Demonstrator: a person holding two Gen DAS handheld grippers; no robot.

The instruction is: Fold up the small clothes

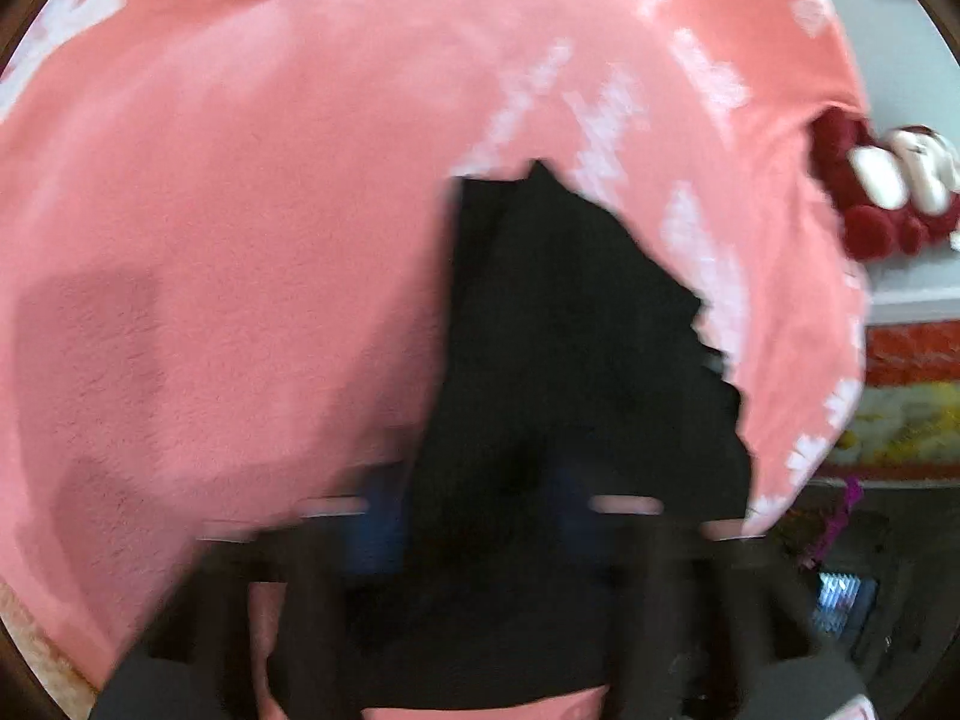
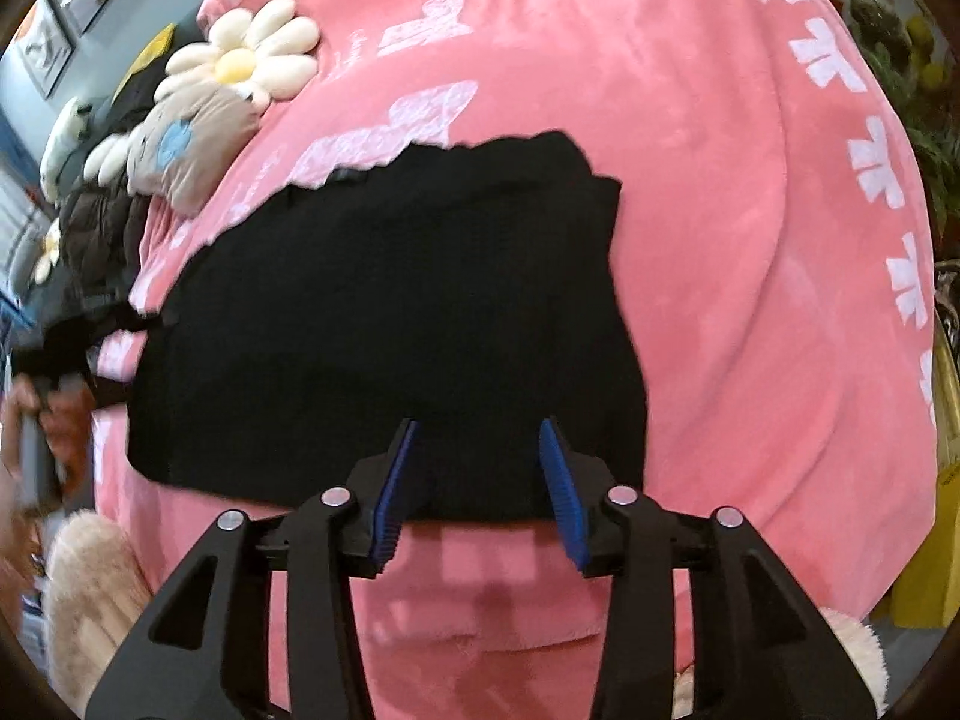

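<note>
While the right gripper (image 2: 477, 480) is seen in sharp focus, its blue-padded fingers (image 2: 393, 492) are spread wide, and nothing is held between them. Just beyond and between the fingertips the near edge of a folded black garment (image 2: 384, 312) is observed; whether the pads touch the cloth cannot be told. The garment is laid flat on a pink blanket (image 2: 750, 240) printed with white marks, which is spread under and around it on every side. Farther off, at the blanket's left edge, a daisy-shaped cushion (image 2: 252, 54) and a grey cushion (image 2: 192, 144) are noted, just beside each other.

From the left wrist view, everything is smeared by motion blur. The left gripper (image 1: 480, 516) is recorded only as dark shapes with faint blue at the bottom of the frame; the spread of its fingers cannot be told. The black garment (image 1: 570, 330) is seen directly ahead of it, reaching down between the blurred fingers. Beyond, the pink blanket (image 1: 240, 210) fills the view, and a red and white plush toy (image 1: 882, 192) is noted at its far right edge.
</note>
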